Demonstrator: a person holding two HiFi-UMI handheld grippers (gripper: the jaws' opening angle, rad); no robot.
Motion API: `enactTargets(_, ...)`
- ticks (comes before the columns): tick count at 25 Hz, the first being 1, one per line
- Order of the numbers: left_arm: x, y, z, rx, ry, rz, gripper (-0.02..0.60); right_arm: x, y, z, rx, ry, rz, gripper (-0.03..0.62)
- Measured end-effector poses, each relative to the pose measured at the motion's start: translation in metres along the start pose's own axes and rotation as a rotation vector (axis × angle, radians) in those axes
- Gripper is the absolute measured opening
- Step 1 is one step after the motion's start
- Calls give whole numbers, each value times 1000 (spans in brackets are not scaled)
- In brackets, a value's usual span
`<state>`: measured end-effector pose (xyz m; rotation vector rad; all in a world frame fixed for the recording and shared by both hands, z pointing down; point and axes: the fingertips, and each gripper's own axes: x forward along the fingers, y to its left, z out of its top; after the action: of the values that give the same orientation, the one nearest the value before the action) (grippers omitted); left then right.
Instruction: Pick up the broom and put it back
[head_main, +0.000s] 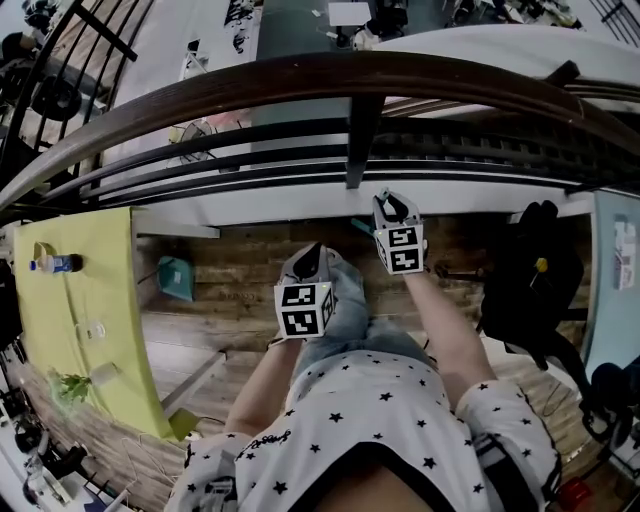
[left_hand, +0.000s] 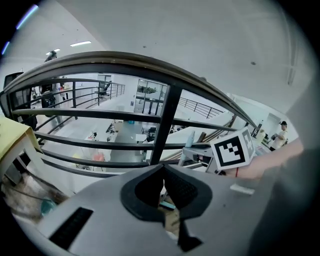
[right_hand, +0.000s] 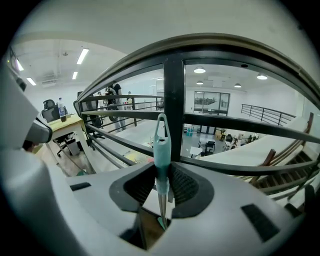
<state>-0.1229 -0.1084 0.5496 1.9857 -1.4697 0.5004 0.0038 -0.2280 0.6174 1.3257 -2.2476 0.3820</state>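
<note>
Before the dark, curved railing, the left gripper is closed on nothing, while the right gripper clamps the upright broom handle, a smooth teal plastic cap with a loop over a slim metal shaft.

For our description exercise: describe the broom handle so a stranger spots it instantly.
Find the dark railing's upright post. Before it, the right gripper clamps the broom handle. Unlike the black bars, it is slim, teal-tipped, with a hanging hole.

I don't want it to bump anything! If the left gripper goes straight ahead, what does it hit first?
Probably the black railing post, which stands dead ahead of the left gripper. How far off it is, is hard to tell.
</note>
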Motion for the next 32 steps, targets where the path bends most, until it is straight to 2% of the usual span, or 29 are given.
enactTargets(12,-19,-15,-2,14,-25,-6,11,-40,-3,-2,30,-23,-26,83)
enactTargets(32,-58,-51,12,87,-91,-21,11,-121,-19,38,19,-121,-50,83)
